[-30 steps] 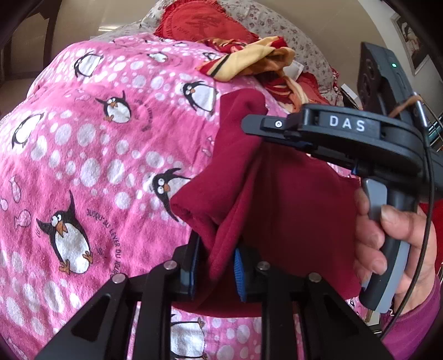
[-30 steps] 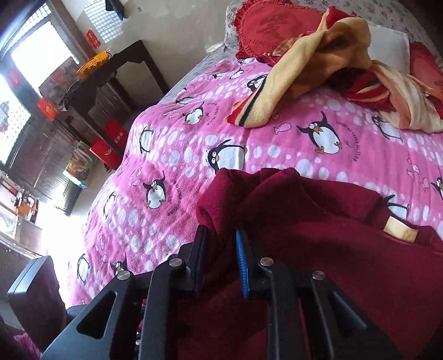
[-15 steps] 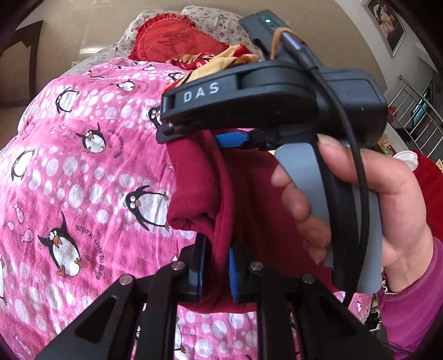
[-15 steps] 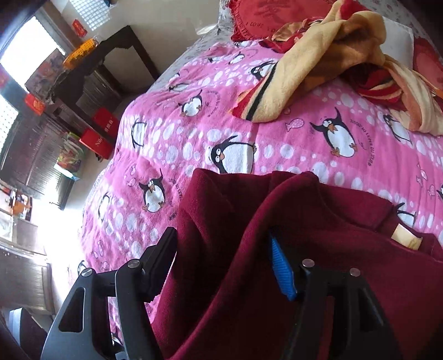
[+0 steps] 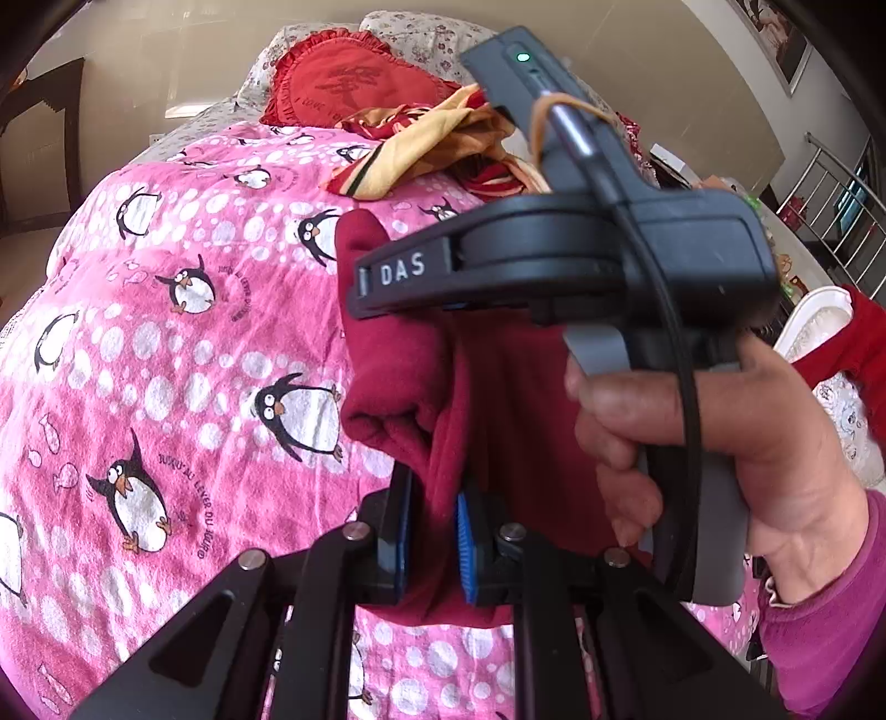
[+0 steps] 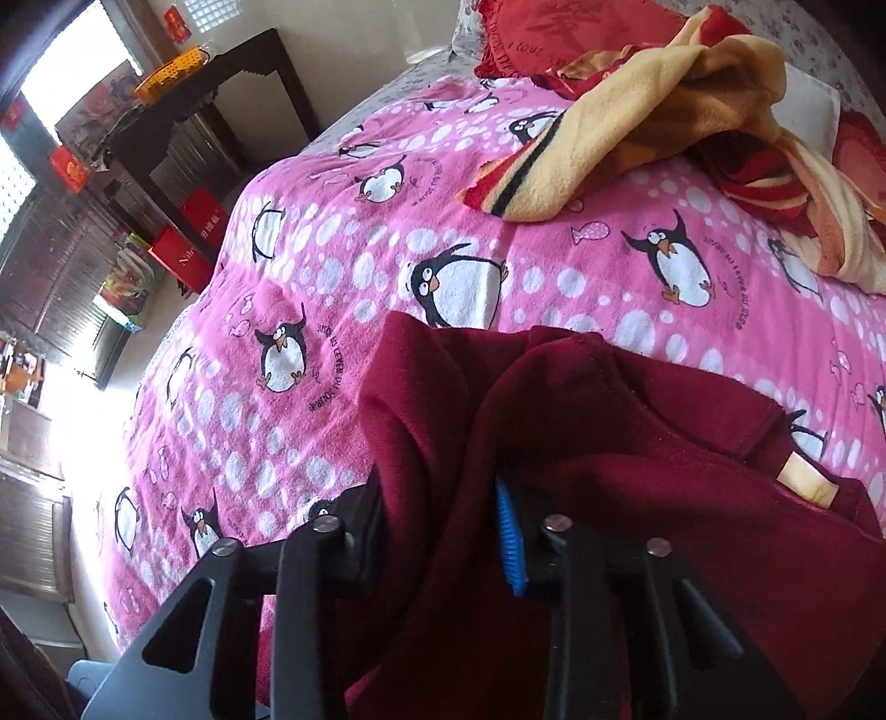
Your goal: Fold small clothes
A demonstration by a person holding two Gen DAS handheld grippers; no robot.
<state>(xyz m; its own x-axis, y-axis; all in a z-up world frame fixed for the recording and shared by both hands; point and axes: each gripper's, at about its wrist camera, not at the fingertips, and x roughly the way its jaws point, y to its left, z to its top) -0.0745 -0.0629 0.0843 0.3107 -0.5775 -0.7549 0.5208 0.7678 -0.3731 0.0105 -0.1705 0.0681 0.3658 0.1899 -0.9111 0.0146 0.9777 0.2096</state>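
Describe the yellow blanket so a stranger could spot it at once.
Start at the bed's pink penguin bedspread. Toward its head end, before the red heart cushion, lies the crumpled yellow fleece blanket. Only it has a red and black striped edge; the dark red garment is plain.

Bright daylight, window glare blown out at left; fisheye bending, dark vignette corners; sharp focus.

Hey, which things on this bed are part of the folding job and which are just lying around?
In the job:
maroon garment
left tool, clamped on it
right tool, closing on it

Lying about:
yellow and red blanket
red heart cushion
penguin bedspread
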